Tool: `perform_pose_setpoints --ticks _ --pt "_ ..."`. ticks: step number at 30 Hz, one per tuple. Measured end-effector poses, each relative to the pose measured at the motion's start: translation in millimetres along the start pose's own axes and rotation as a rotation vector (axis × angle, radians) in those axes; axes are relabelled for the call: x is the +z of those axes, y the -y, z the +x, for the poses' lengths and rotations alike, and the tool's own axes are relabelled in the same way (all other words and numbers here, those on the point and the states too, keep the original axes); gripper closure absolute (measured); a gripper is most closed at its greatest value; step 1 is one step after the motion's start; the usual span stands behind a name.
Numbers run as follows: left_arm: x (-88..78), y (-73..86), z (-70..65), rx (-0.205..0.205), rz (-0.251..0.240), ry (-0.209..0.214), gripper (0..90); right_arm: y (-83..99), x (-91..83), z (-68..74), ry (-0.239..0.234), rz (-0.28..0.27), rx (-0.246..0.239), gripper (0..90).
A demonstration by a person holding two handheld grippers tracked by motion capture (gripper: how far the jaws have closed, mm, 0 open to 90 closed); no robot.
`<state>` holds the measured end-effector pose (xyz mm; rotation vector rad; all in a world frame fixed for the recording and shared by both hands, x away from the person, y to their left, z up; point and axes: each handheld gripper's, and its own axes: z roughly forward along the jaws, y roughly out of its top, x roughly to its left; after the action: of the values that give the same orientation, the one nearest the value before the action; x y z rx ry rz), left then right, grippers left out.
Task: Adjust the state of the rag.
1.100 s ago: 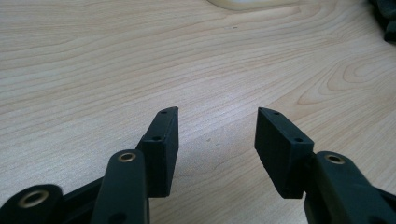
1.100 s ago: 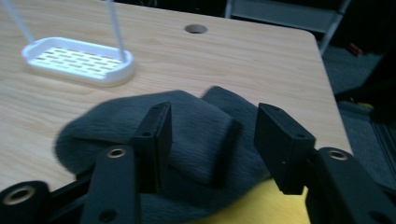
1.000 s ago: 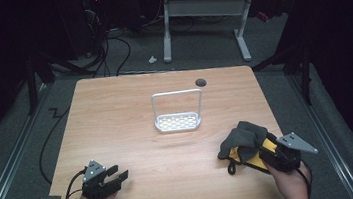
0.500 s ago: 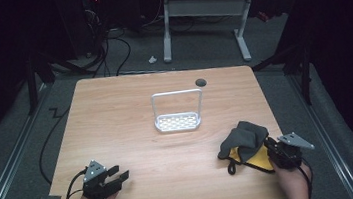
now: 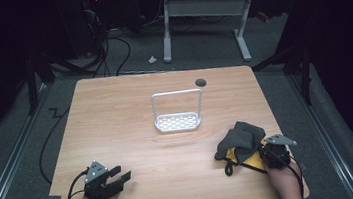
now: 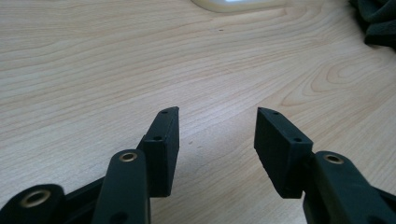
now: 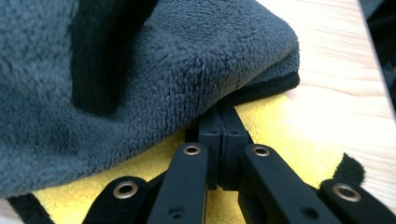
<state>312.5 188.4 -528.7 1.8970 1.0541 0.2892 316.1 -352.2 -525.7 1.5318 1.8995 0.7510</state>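
A crumpled grey cloth [image 5: 241,135] lies on top of a yellow cloth [image 5: 253,161] near the table's front right corner. My right gripper [image 5: 262,152] is shut and rests on the yellow cloth [image 7: 285,126]. In the right gripper view its tips [image 7: 223,115] slip under the hem of the grey cloth [image 7: 140,70], and no fabric shows between the jaws. My left gripper [image 5: 121,174] sits at the front left, open and holding nothing, low over bare wood [image 6: 217,114].
A white wire rack [image 5: 178,122] with a tall loop handle stands at the middle of the wooden table [image 5: 116,116]; its base edge [image 6: 233,3] shows far ahead of the left gripper. A round cable hole [image 5: 200,82] lies behind it.
My right gripper has slid left, in against the cloths, and its tips are now under the grey cloth's edge. The left gripper has stayed put.
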Motion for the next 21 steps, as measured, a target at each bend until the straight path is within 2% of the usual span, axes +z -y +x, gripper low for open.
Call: perform_pose_setpoints --ticks 7,14,15,16,21 --pt "3.5 -0.5 -8.1 0.021 0.005 0.017 49.5 -6.1 3.0 31.5 -0.064 -0.006 -0.079 90.0" --pt "6.9 -1.4 -17.0 0.053 0.014 0.027 48.9 -12.9 5.3 72.9 -0.153 -0.014 -0.163 90.0" --pt "7.3 -1.5 -18.1 0.054 0.015 0.029 48.9 -14.3 5.7 84.3 -0.174 -0.017 -0.18 90.0" --pt "7.8 -1.6 -19.0 0.056 0.015 0.03 48.9 -14.3 5.7 84.3 -0.174 -0.017 -0.18 90.0" --pt "10.0 -2.4 -23.1 0.055 0.015 0.042 48.8 -16.6 5.4 103.8 -0.208 -0.018 -0.205 90.0"
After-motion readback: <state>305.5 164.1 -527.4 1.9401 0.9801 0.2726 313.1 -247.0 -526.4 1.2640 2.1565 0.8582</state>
